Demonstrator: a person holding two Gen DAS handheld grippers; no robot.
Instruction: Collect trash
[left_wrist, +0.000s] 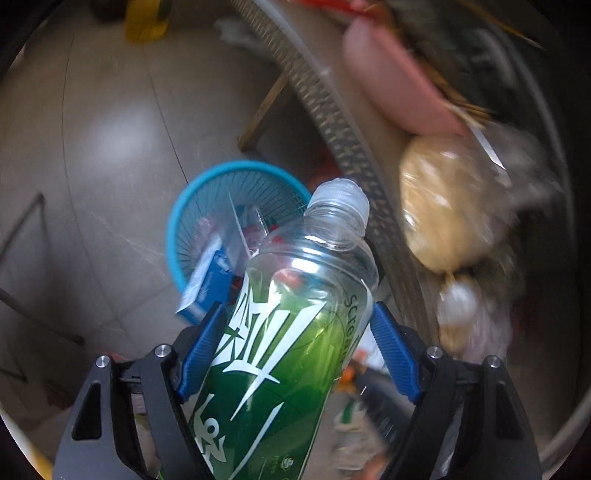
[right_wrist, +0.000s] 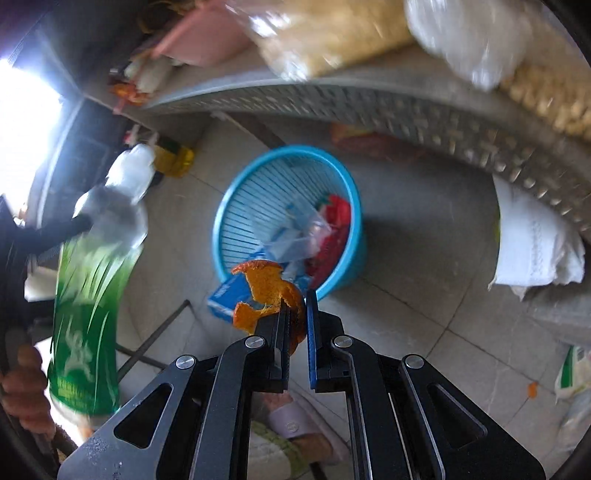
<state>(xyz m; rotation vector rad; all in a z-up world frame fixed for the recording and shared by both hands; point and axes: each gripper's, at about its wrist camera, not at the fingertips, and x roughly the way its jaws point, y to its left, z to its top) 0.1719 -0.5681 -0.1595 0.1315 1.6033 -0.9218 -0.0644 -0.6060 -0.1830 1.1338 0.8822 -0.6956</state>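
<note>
One bottle (left_wrist: 295, 314) clamped in left gripper (left_wrist: 299, 343), one peel (right_wrist: 269, 295) pinched in right gripper (right_wrist: 297, 314).

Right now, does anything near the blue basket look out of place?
Yes. A blue carton lies on the floor against the blue basket instead of inside it, and a small orange scrap lies loose on the tiles.

A pale tiled floor (right_wrist: 424, 295) lay below, glossy with window light. A round tabletop (right_wrist: 362, 74) edged with a perforated grey rim (right_wrist: 369, 107) carried a pink tray (left_wrist: 399, 85), a clear bag of tan, grainy food (left_wrist: 443, 206) and a blurred white bag (right_wrist: 469, 40). White cloth (right_wrist: 532, 243) hung from the tabletop's edge. A yellow container (right_wrist: 175, 158) stood on the floor near the bright window (right_wrist: 26, 125). A slippered foot (right_wrist: 295, 424) showed on the floor, low in the right wrist view.
</note>
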